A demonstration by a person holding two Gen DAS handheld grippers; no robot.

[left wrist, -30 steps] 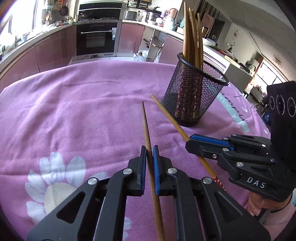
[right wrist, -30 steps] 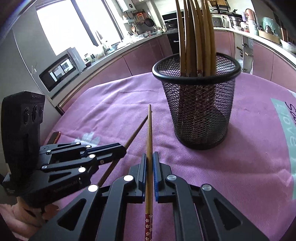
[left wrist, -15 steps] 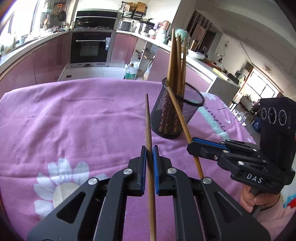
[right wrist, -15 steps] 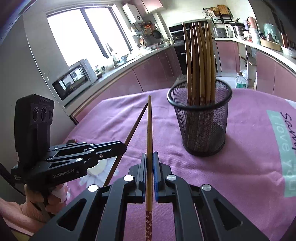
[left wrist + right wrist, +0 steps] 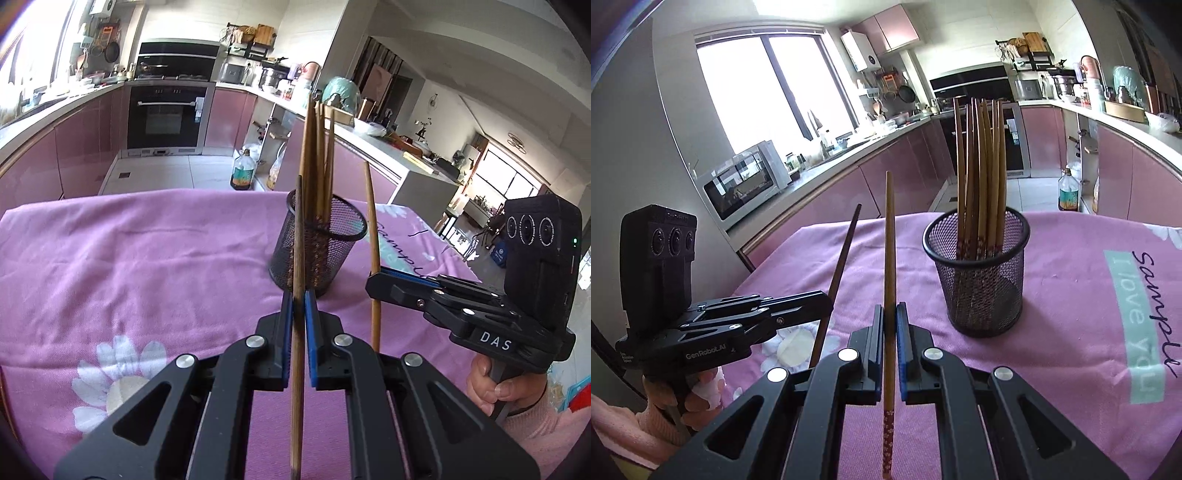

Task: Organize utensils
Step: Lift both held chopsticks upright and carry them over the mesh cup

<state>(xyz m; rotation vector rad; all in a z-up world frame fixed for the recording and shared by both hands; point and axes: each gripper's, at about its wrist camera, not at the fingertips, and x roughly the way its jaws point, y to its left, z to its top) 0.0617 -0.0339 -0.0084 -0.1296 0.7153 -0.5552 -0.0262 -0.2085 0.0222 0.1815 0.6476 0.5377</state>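
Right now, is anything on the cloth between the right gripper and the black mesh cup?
No. In the right wrist view, only bare pink tablecloth lies between the right gripper and the black mesh cup.

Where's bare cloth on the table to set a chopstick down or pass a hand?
Bare pink tablecloth left of the mesh holder, between it and the flower print. Also right of it, before the green text band. Crowded: the holder's mouth, packed with upright chopsticks.
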